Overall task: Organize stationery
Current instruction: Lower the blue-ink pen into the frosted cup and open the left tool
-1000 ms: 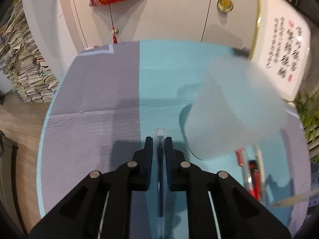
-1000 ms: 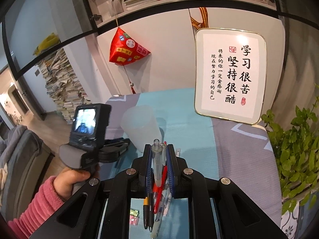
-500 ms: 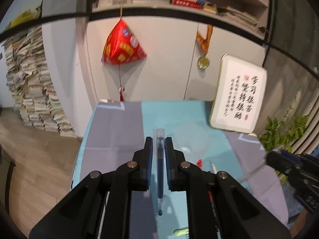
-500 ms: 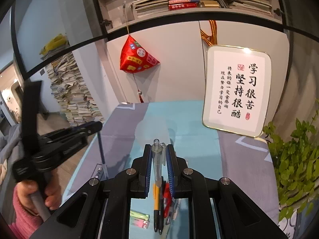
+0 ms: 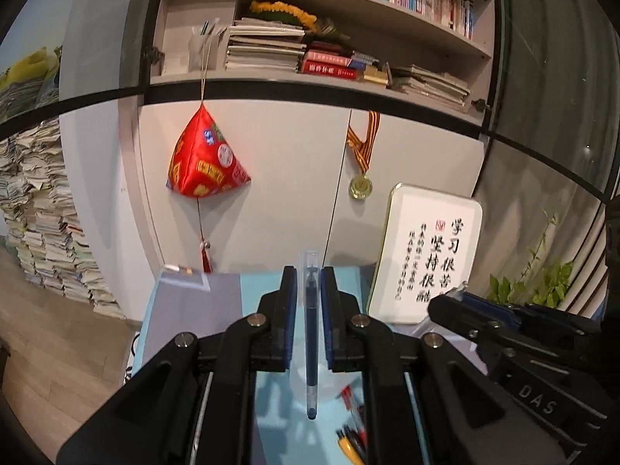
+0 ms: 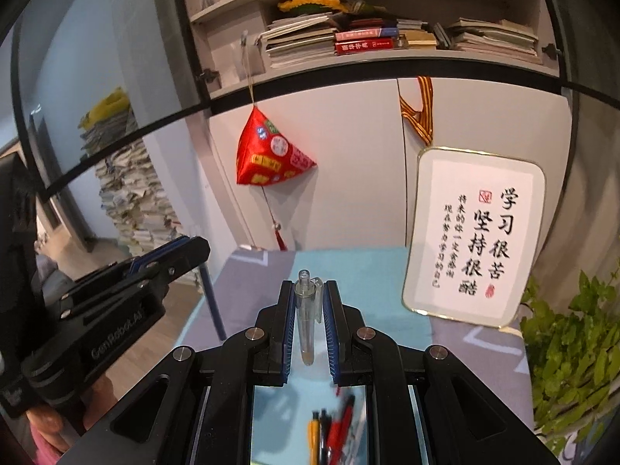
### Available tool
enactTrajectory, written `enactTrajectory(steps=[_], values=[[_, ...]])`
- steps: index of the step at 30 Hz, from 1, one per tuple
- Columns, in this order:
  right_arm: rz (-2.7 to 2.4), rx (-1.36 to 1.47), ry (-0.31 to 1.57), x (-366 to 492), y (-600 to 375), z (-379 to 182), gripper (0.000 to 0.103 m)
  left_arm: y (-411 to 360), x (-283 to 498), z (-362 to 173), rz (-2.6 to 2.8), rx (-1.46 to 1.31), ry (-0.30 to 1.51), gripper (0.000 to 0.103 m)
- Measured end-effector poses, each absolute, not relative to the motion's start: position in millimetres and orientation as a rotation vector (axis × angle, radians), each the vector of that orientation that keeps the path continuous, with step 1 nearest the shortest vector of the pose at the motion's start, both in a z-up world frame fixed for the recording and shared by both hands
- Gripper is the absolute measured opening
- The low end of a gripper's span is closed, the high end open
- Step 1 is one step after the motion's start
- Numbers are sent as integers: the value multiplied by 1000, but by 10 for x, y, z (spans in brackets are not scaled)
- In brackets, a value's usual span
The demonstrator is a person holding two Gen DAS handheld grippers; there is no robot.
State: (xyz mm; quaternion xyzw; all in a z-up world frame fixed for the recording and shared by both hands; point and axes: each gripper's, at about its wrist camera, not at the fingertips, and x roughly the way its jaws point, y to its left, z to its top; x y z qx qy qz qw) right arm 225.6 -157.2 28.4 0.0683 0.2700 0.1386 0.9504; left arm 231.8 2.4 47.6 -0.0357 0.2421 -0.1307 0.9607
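My left gripper [image 5: 309, 283] is shut on a dark blue pen [image 5: 311, 333] with a clear cap, held upright high above the table. My right gripper [image 6: 308, 294] is shut on a clear retractable pen [image 6: 304, 317], also upright and raised. Each gripper shows in the other's view: the right one at the right edge [image 5: 503, 321], the left one at the left edge [image 6: 128, 283]. Several loose pens, red, black and yellow, lie on the teal cloth below [image 5: 352, 422] [image 6: 333, 430]. The frosted cup is barely visible behind the blue pen [image 5: 327, 383].
The table carries a grey and teal cloth [image 6: 368, 271]. A framed calligraphy sign [image 6: 472, 236] leans at the back right beside a green plant [image 6: 573, 356]. A red pouch [image 5: 205, 162] and a medal [image 5: 360, 186] hang on the wall. Paper stacks [image 5: 42, 224] stand on the floor at left.
Both grippers have risen and tilted up, each keeping its pen. The left view went from looking down at the cup to facing the wall and shelves. The cup has dropped out of clear sight.
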Motion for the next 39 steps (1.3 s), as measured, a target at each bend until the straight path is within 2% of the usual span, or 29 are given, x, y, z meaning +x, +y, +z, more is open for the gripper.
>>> enactTrajectory(steps=[10,23,39], values=[[292,144,566,2595,-1517,211,16,-13,2717,364,-308,-101,502,10],[303,111,662,2962,-1381,-223,16,-32,3040,-70,-294,-110,556,10],[308,112,738,3120,-1344,-554,16,27,3123,-369,-301,-133,623,10]])
